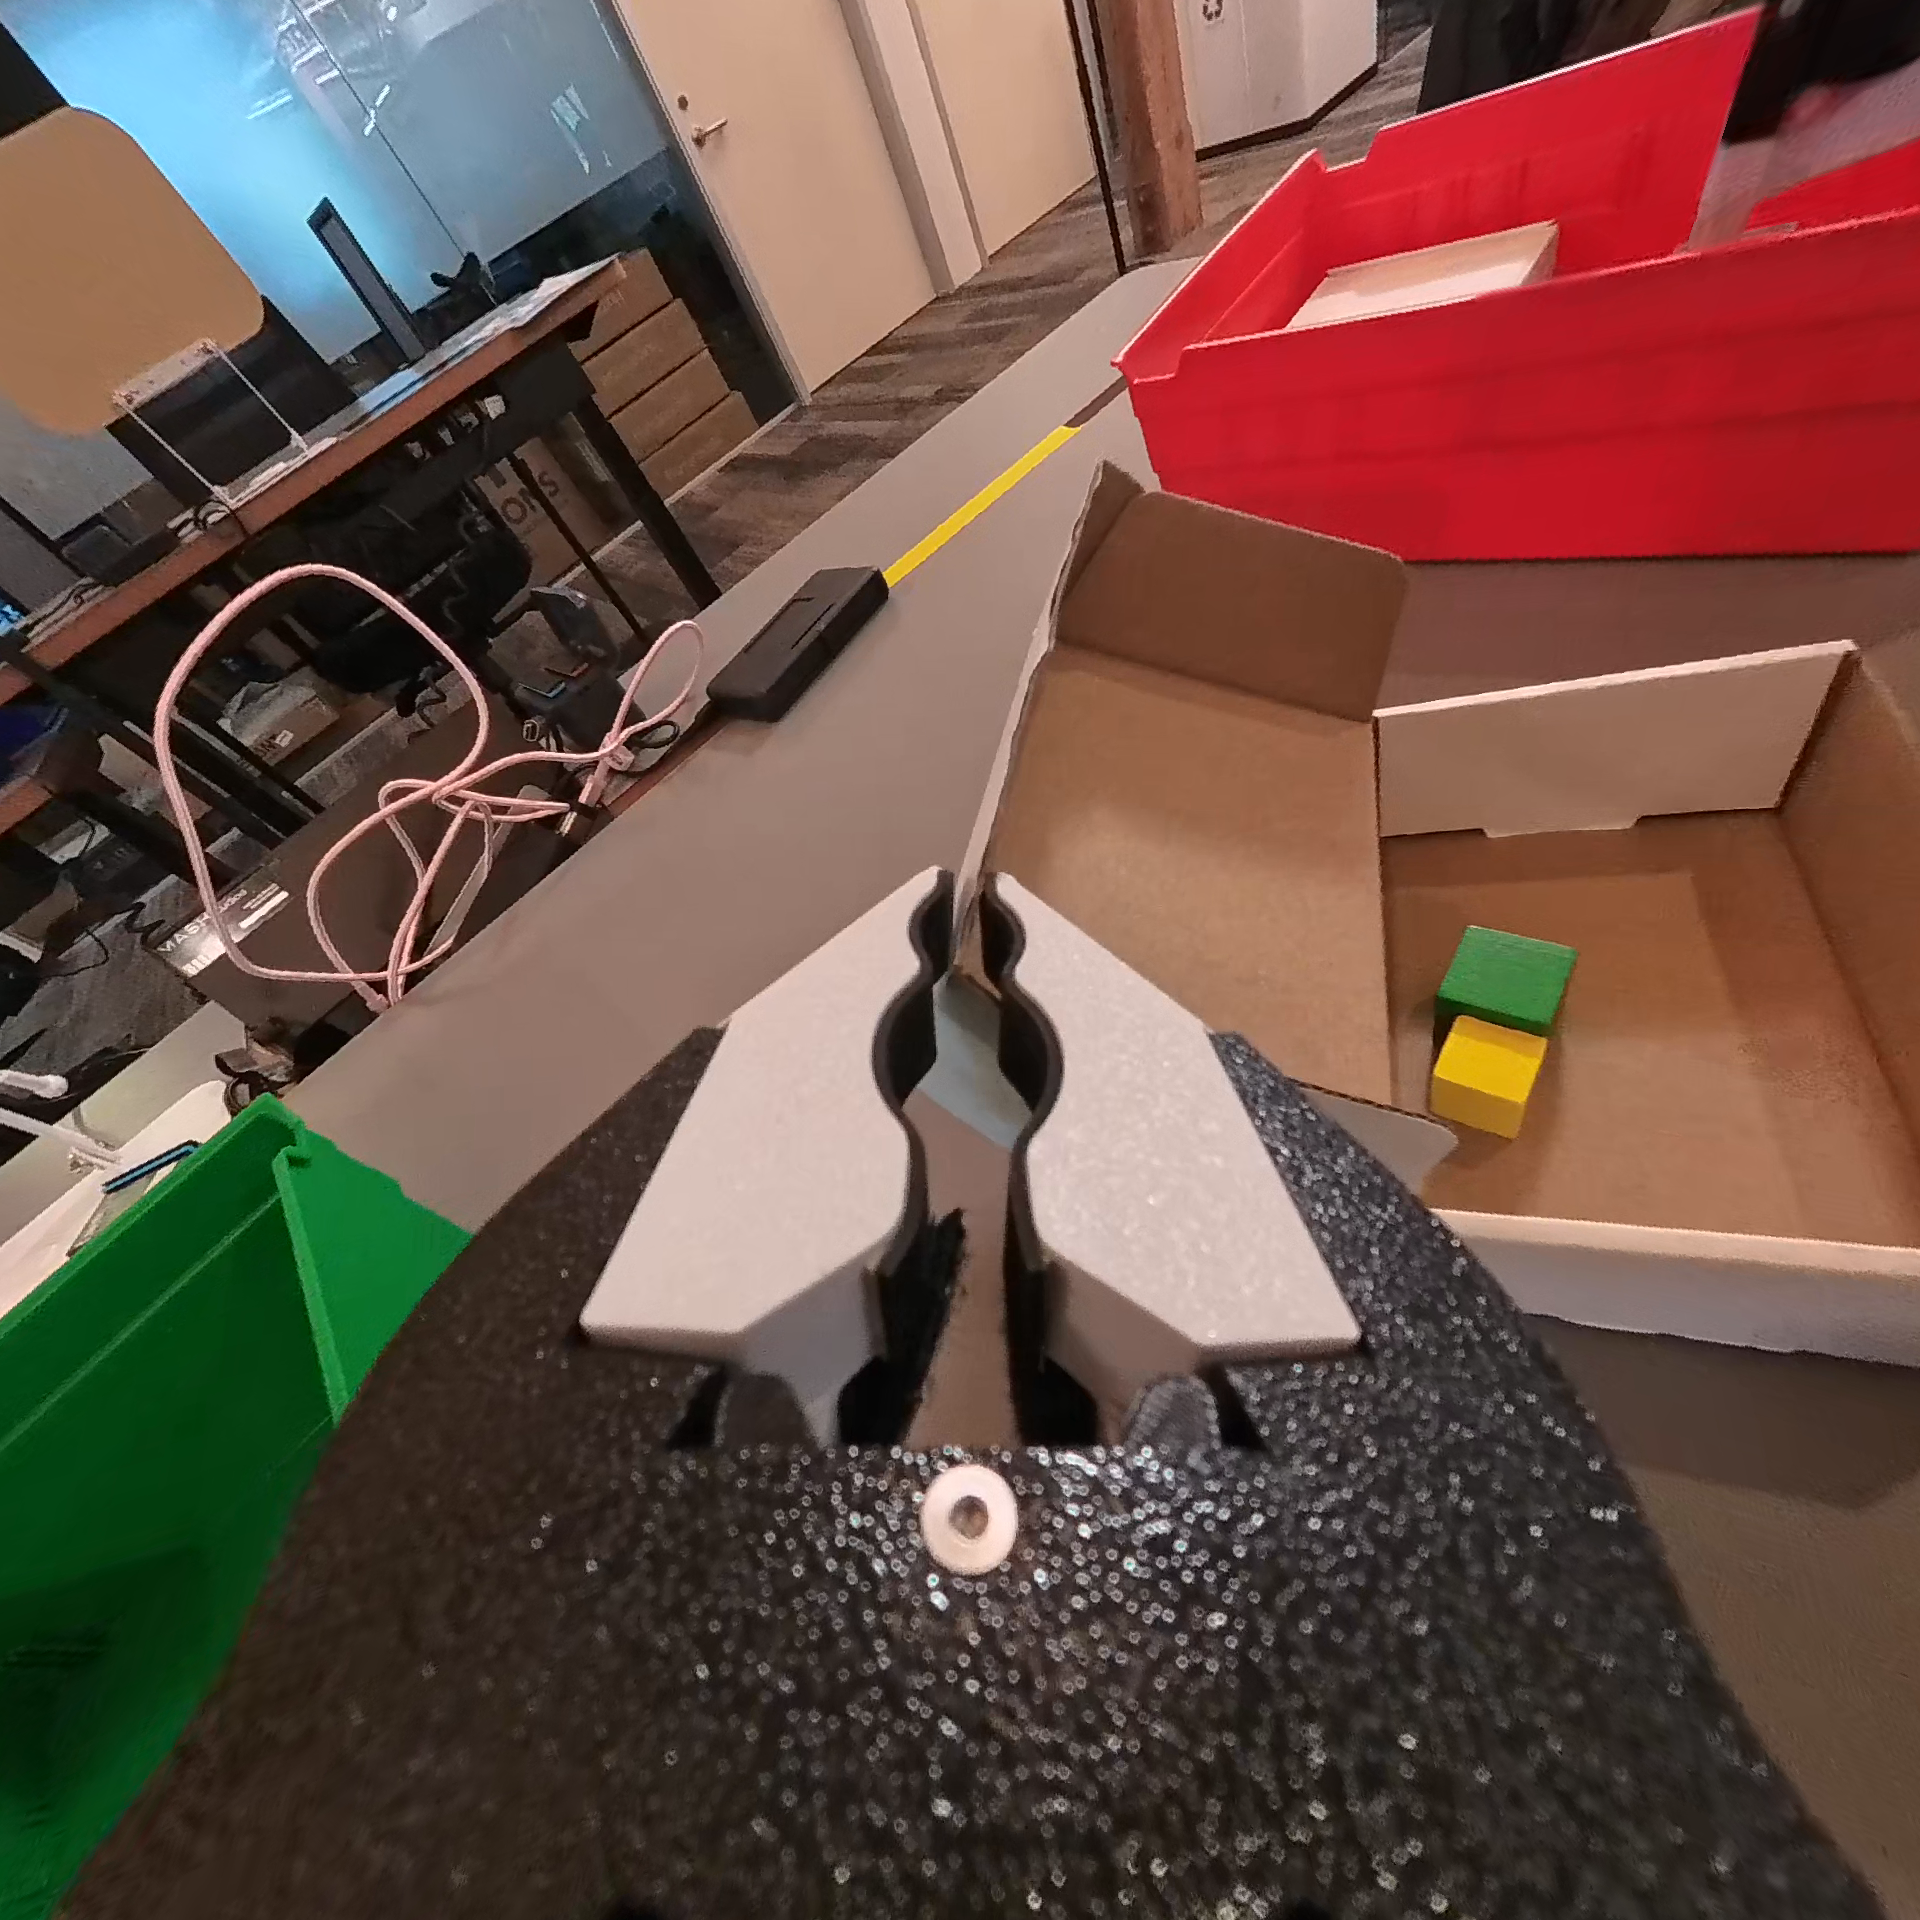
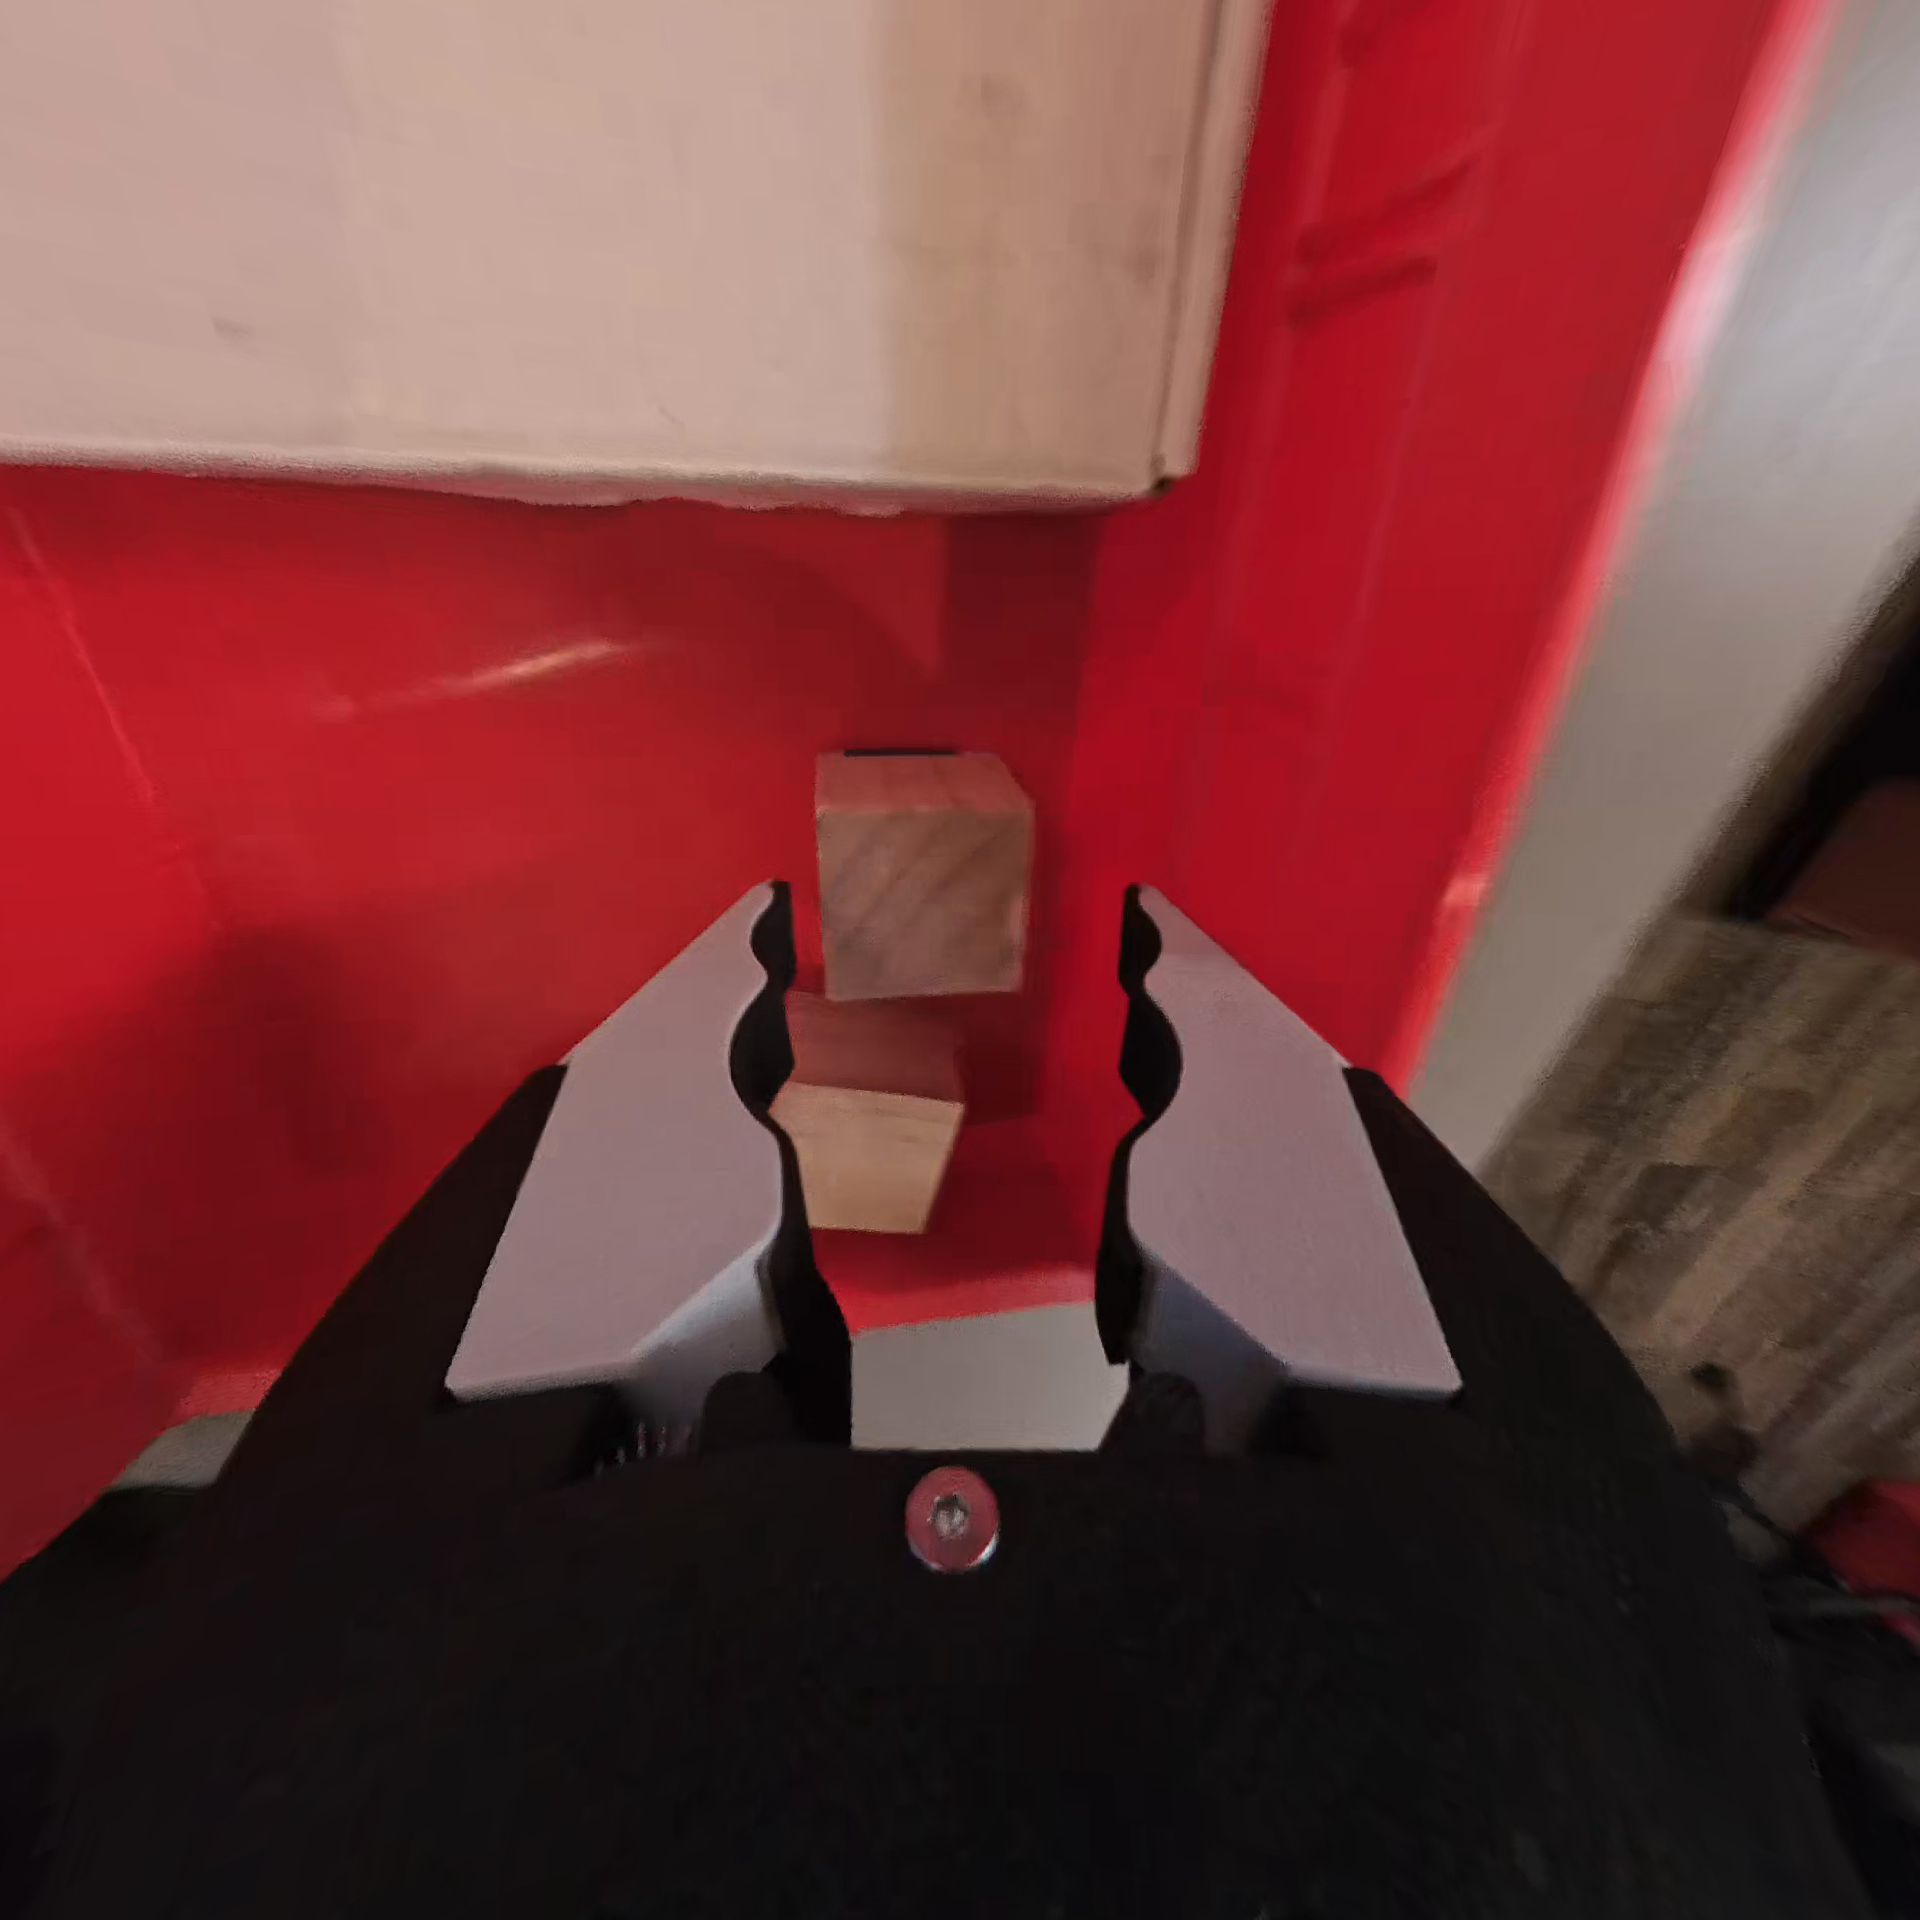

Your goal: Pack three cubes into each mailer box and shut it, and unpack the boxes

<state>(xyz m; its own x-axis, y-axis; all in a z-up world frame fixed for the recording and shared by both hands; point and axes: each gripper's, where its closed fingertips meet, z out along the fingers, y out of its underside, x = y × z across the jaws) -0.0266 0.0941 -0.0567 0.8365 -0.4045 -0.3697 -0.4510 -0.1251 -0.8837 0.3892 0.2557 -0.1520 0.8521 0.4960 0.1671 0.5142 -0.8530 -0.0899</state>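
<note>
Left tool [image 1: 968, 914] clenching raised lid edge of open brown cardboard mailer box [image 1: 1195, 831], green and yellow cubes inside. Right tool [image 2: 956, 904] released, hovering over two plain wooden cubes [image 2: 920, 883] in red plastic bin [image 2: 416, 779] corner. Packing step; next: straddling upper cube, closing.

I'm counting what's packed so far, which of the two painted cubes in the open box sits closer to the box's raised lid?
The green cube: it lies on the lid side of the open mailer box, with the yellow cube beside it toward the front wall.
</note>
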